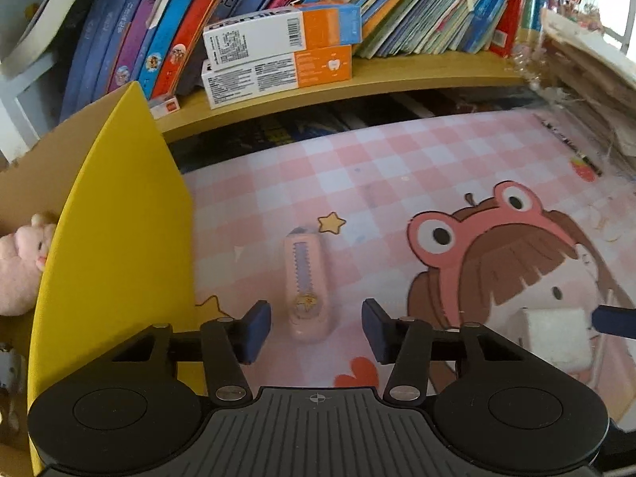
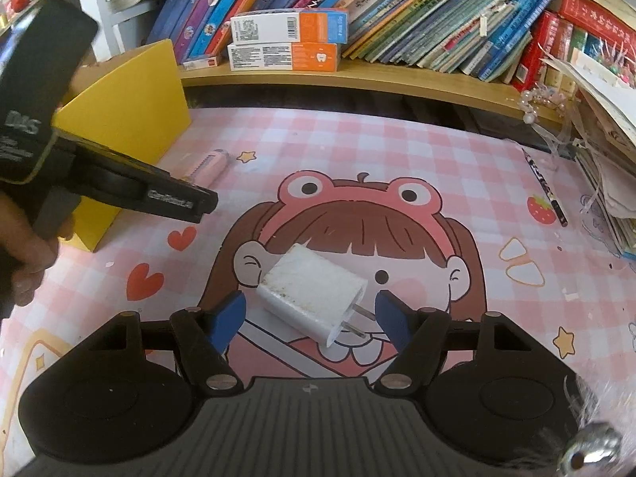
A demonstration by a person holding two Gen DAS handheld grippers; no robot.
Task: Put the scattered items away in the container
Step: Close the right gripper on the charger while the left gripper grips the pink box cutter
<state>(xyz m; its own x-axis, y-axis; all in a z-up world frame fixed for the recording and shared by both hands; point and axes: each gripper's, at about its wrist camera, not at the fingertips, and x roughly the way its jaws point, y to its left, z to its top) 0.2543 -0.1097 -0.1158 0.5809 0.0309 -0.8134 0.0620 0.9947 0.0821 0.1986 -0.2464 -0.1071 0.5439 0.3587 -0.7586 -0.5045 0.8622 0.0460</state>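
Observation:
A pink utility knife [image 1: 307,288] lies on the cartoon desk mat, between and just ahead of my open left gripper [image 1: 316,328]; it also shows in the right wrist view [image 2: 208,167]. A white plug adapter [image 2: 314,294] lies on the mat between the open fingers of my right gripper [image 2: 310,324], untouched; it shows in the left wrist view [image 1: 550,336] too. The yellow cardboard box [image 1: 115,238] stands left of the knife, with a pink plush toy [image 1: 20,266] inside. The box shows in the right wrist view [image 2: 131,119].
A wooden shelf [image 1: 397,79] at the back holds books and two toothpaste boxes [image 1: 278,51]. A pencil [image 2: 544,187] lies at the mat's right, next to stacked papers [image 2: 604,167]. The left tool and the hand holding it [image 2: 59,183] sit left of the adapter.

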